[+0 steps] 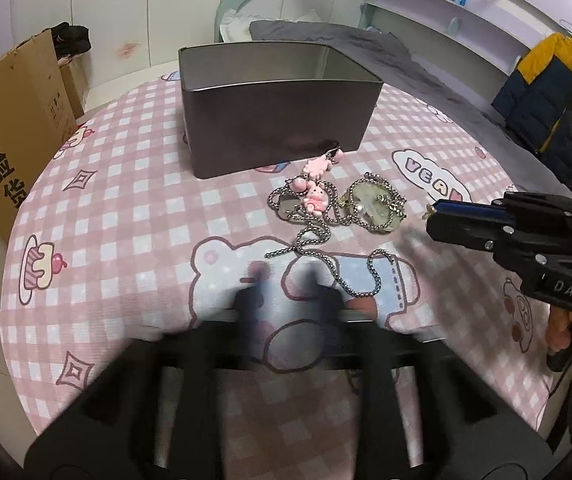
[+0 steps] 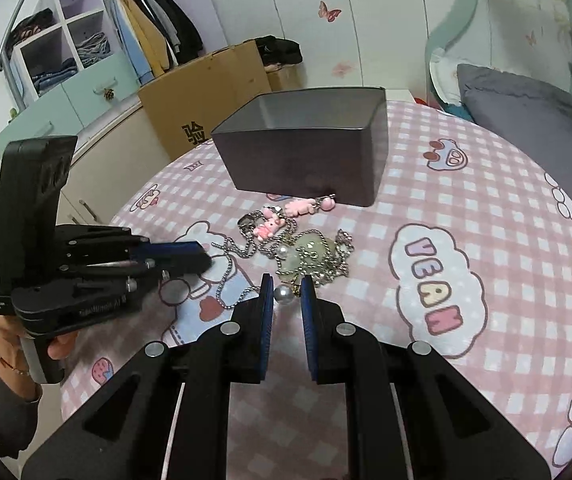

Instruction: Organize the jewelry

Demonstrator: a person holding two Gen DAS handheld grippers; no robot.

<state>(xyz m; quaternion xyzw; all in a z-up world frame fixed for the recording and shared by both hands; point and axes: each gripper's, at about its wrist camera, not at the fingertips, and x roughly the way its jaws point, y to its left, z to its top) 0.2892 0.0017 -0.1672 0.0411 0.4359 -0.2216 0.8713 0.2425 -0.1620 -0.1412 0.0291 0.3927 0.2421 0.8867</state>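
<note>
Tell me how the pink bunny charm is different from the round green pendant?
The bunny charm is pink and bunny-shaped; the pendant is pale green and round. The pendant looks bigger than the bunny charm. The bunny charm lies on silver ball chain, the pendant among gold-coloured chain. Both rest on the checked cloth, outside the grey tin.

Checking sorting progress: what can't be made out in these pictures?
- Tin floor: both views, hidden behind its near wall; contents unknown.
- Left gripper: left wrist view, tips motion-blurred.
- Tangled chains: both views, overlapping, too small to count pieces.
</note>
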